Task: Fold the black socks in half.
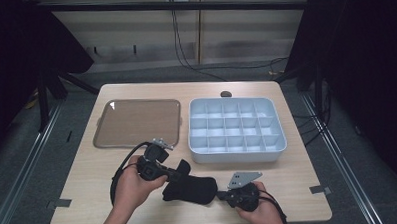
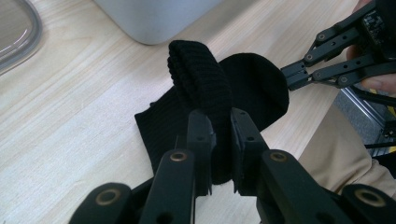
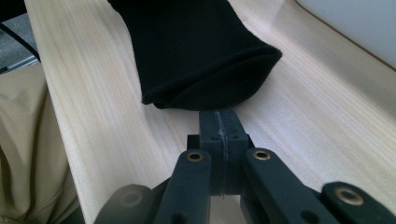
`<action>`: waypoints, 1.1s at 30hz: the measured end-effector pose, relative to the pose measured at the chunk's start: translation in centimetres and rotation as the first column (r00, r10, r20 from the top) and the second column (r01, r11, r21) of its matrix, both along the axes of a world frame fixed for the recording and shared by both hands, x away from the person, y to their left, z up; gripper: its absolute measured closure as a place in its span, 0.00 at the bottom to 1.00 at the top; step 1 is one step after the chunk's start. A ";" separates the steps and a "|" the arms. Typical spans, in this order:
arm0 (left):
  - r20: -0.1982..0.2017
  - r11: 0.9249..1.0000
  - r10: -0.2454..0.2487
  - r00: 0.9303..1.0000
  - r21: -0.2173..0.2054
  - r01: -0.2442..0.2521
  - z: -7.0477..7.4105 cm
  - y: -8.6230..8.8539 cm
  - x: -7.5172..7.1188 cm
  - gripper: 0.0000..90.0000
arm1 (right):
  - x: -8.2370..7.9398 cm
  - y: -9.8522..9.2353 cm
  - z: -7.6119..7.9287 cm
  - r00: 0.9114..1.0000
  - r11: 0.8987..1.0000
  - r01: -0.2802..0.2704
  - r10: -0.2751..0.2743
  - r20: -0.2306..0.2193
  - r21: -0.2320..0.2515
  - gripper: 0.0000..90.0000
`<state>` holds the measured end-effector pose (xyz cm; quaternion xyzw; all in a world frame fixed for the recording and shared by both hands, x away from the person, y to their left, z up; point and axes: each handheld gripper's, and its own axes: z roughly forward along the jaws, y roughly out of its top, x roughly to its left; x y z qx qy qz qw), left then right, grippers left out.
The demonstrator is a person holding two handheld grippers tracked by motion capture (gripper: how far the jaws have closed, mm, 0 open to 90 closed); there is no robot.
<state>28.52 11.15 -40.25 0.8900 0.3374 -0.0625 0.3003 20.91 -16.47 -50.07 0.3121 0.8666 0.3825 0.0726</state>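
Black linkage tool point(image 2: 219, 140) with brass-coloured pivot rivets, grey three-cornered plate point(image 1: 243, 178), black trailing cable point(image 1: 119, 171), khaki trousers point(image 3: 28, 149)

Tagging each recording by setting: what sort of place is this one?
Probably a lab recording station, not a home: a bare wooden table ringed by black curtains, metal floor rails, and cables trailing down the back wall.

A black ribbed knit sock point(image 2: 205, 88) lies on the pale wood-grain counter point(image 1: 88, 171). The compartment box point(image 1: 236, 129) is light grey-blue, and the lid point(image 1: 137, 122) beside it is clear with a brownish tint. Both tools are black, the right tool point(image 3: 219, 126) showing brass-coloured rivets, and the person's trousers point(image 3: 28, 154) are khaki.
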 end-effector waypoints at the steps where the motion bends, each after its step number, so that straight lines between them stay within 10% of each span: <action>1: 0.000 1.000 0.000 1.000 0.000 0.000 0.0 0.0 0.0 0.89 | 0.0 0.0 0.0 1.000 1.000 0.000 0.000 0.000 0.000 1.00; 33: -0.025 0.997 -0.055 0.998 0.051 0.056 -2.8 -3.6 -0.1 0.89 | 0.0 0.1 0.0 1.000 1.000 -0.002 0.002 0.004 -0.007 1.00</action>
